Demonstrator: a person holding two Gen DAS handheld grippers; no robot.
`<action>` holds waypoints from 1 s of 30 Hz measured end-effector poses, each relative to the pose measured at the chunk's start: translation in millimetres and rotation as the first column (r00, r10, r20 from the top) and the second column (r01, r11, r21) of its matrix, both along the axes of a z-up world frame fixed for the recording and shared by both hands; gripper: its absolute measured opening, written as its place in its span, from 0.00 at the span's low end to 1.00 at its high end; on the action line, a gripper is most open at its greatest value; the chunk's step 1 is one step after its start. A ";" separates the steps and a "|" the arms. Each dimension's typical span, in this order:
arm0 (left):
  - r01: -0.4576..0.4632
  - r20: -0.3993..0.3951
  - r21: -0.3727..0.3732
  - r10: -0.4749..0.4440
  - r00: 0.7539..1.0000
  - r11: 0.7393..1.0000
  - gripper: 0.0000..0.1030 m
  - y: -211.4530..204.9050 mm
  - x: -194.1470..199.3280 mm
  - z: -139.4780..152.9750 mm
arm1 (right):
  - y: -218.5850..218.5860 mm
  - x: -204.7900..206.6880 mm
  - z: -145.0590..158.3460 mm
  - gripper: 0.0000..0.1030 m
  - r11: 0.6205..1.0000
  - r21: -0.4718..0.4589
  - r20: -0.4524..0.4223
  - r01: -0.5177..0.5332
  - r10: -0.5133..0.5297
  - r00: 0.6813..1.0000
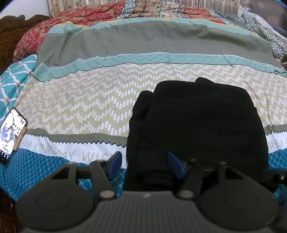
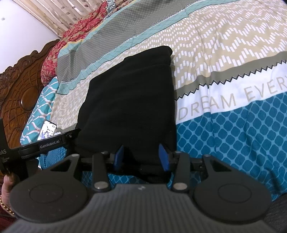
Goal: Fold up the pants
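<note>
A wide bed (image 1: pixel 111 100) fills the room, spread with a banded bedsheet (image 2: pixel 224 59) in grey, teal, beige zigzag and blue lattice, a white stripe across it reading "DREAM EVERY". A carved wooden headboard (image 2: pixel 19 89) closes one end, with a red floral quilt (image 1: pixel 59 28) heaped against it and a teal-and-white patterned cloth (image 1: pixel 12 84) tucked alongside. Pleated curtains (image 2: pixel 59 12) hang behind the bed.

The black pants (image 1: pixel 195 125), folded into a compact rectangular bundle, lie on the beige and white bands toward the near edge of the bed, their nearest end reaching both tools. A lit phone (image 1: pixel 10 136) rests on the bed's edge, well apart from the bundle and clear of the work.

The left gripper (image 1: pixel 145 166) is held over the bundle's near left corner, jaws roughly half open: one blue pad sits above the black cloth, the other above the blue lattice just beside it, neither visibly pressing. The right gripper (image 2: pixel 141 157) stands at the near end of the pants with jaws partly open and black fabric lying between the blue pads (image 2: pixel 164 157); whether the pads pinch that fabric cannot be made out. In the right wrist view the left tool's black bar crosses in front of the phone, and a person's hand (image 2: pixel 7 190) with a beaded bracelet holds it.
</note>
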State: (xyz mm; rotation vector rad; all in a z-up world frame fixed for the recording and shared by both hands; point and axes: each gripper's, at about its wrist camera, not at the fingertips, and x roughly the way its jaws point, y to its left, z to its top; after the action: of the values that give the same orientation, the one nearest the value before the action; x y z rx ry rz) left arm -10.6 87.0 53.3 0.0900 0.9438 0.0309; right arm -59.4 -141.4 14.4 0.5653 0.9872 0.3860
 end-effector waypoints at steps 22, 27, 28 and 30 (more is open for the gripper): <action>0.019 0.014 0.026 -0.019 1.000 0.999 0.58 -0.9 -1.5 -1.0 | 0.8 -0.4 0.4 0.46 1.000 0.003 -0.002 0.004 -0.004 1.000; 0.022 0.017 0.031 -0.022 1.000 0.999 0.58 -1.3 -1.7 -1.1 | 0.8 0.1 0.3 0.46 1.000 0.003 -0.002 0.004 -0.004 1.000; 0.023 0.018 0.033 -0.023 1.000 0.999 0.58 -1.5 -1.8 -1.0 | 0.7 0.1 0.3 0.46 1.000 0.004 -0.002 0.004 -0.004 1.000; 0.025 0.019 0.035 -0.026 0.999 0.999 0.58 -1.6 -1.9 -0.9 | 0.6 0.3 0.3 0.46 1.000 0.004 -0.002 0.003 -0.003 1.000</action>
State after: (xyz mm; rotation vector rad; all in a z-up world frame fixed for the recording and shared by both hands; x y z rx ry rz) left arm -12.5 85.3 52.4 0.1339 0.9228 0.0249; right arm -59.1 -140.8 14.7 0.5707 0.9877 0.3845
